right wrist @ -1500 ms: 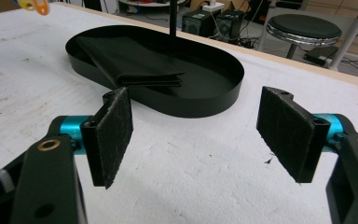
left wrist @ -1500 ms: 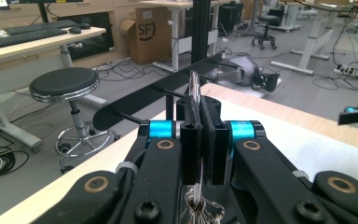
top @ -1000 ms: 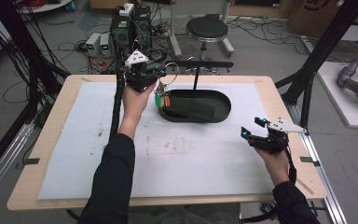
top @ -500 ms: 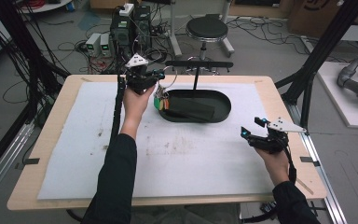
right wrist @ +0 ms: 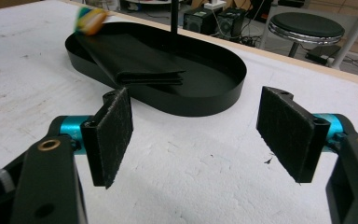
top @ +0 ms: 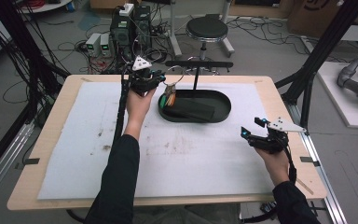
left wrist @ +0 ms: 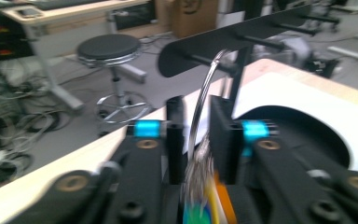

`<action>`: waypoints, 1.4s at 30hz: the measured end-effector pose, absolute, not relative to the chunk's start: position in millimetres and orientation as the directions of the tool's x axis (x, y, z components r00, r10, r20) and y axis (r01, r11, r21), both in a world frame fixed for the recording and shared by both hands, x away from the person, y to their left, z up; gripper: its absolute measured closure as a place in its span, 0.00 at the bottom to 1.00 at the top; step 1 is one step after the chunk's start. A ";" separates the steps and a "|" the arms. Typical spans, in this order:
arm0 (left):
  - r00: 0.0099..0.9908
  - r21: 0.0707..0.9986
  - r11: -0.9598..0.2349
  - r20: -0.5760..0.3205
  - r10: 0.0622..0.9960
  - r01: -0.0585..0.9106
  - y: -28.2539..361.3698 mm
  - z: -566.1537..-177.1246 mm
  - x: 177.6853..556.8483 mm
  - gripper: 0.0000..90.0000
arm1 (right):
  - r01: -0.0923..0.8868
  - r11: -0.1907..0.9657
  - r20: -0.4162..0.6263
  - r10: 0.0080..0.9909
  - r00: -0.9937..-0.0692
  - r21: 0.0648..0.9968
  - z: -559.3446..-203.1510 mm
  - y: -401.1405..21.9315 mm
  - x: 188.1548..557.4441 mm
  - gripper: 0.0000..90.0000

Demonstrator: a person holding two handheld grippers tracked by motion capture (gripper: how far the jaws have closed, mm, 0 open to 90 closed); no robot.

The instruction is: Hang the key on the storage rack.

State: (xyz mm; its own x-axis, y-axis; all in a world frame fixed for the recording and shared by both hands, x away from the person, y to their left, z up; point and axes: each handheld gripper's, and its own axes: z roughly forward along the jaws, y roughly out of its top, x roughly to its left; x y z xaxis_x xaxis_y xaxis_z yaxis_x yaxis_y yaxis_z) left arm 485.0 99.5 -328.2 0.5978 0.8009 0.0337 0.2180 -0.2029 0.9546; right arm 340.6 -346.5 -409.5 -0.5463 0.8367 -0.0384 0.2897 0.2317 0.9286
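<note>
The left gripper (left wrist: 196, 140) pinched a metal ring (left wrist: 204, 93) between its fingers; blurred coloured tags (left wrist: 204, 212) hung below them. The right gripper (right wrist: 196, 135) had fingers spread wide.

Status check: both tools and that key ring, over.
Left tool shut on silver key ring with coloured tags, beside black rack's pegs. Right tool open, empty, over white mat. Nothing in the way.

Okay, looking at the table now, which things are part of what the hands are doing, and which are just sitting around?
In use:
left gripper, jaws shut on key ring
rack with pegs
black tray

Just there:
right gripper, jaws open
folded black item in tray
stool
</note>
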 end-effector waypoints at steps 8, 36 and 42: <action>0.580 0.956 -0.250 0.117 0.806 0.153 111.6 -325.2 451.2 0.52 | 0.296 0.220 -0.025 0.838 -0.546 0.930 -409.5 -347.2 341.0 0.30; 0.655 0.954 -0.247 0.079 0.752 0.168 208.9 -398.6 295.0 0.29 | 0.290 0.168 -0.004 0.871 -0.492 0.942 -403.5 -353.5 334.2 0.30; 0.622 0.961 -0.222 0.072 0.780 0.167 225.0 -400.4 293.6 0.29 | 0.291 0.174 -0.012 0.874 -0.485 0.941 -403.5 -350.7 337.2 0.30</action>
State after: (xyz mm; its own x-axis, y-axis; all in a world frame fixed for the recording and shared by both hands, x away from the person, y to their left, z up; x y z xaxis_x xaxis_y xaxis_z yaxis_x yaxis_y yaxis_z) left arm 293.6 225.0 -400.4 0.6221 0.7797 0.0717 0.1675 -0.2219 0.9606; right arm 337.2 -350.7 -403.5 -0.4849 0.8745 -0.0116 0.2907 0.1737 0.9409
